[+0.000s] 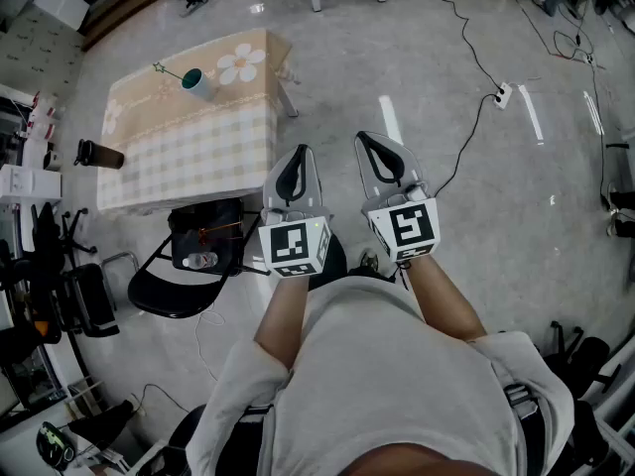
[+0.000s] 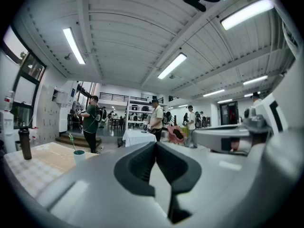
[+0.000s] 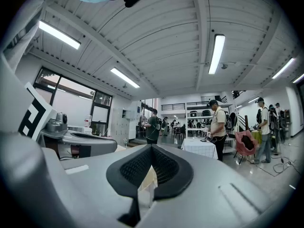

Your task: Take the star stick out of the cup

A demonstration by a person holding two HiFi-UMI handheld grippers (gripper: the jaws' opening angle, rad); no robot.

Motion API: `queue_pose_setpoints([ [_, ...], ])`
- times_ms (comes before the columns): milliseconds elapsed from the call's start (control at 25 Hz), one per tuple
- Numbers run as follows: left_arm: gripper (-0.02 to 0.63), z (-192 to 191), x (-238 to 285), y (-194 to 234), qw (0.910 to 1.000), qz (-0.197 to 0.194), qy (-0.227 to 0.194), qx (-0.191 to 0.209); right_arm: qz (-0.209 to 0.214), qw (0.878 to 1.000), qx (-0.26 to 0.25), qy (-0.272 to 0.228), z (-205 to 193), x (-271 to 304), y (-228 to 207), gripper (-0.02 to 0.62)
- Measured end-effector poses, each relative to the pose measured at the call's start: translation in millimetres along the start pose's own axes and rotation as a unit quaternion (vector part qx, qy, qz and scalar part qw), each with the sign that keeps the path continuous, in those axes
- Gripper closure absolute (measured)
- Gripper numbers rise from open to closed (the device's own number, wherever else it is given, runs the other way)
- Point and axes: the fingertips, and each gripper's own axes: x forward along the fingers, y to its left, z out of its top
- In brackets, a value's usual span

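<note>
- The task has not started, judging by how things lie: the star stick [image 1: 169, 71] stands in the cup [image 1: 195, 82], its star end leaning out over the rim.
- The cup sits near the far edge of the table [image 1: 189, 152], roughly midway along it, beside the daisy print [image 1: 241, 64]. A dark bottle [image 1: 99, 154] stands at the table's left edge, well apart from the cup.
- The left gripper [image 1: 295, 167] has its jaws pressed together with nothing between them.
- The right gripper [image 1: 380, 157] is likewise closed and empty.
- Both are held level in front of the person, well short of the table.
- Everything is left to do: approach, open, grasp the stick, lift it clear.
</note>
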Motion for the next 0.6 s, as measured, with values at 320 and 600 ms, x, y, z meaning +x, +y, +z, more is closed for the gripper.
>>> queue_pose_setpoints([
  [320, 0.604, 1.0, 60.7, 51.1, 0.9998, -0.019, -0.003, 0.003, -0.010, 1.000, 0.003, 0.001, -7.4, 76.8, -2.9, 0.595],
  [600, 0.604, -4.6, 103.0, 125.2, 0.9996, -0.018, 0.019, 0.004, 0.005, 1.000, -0.003, 0.013, -9.5, 165.2, 24.5, 0.595],
])
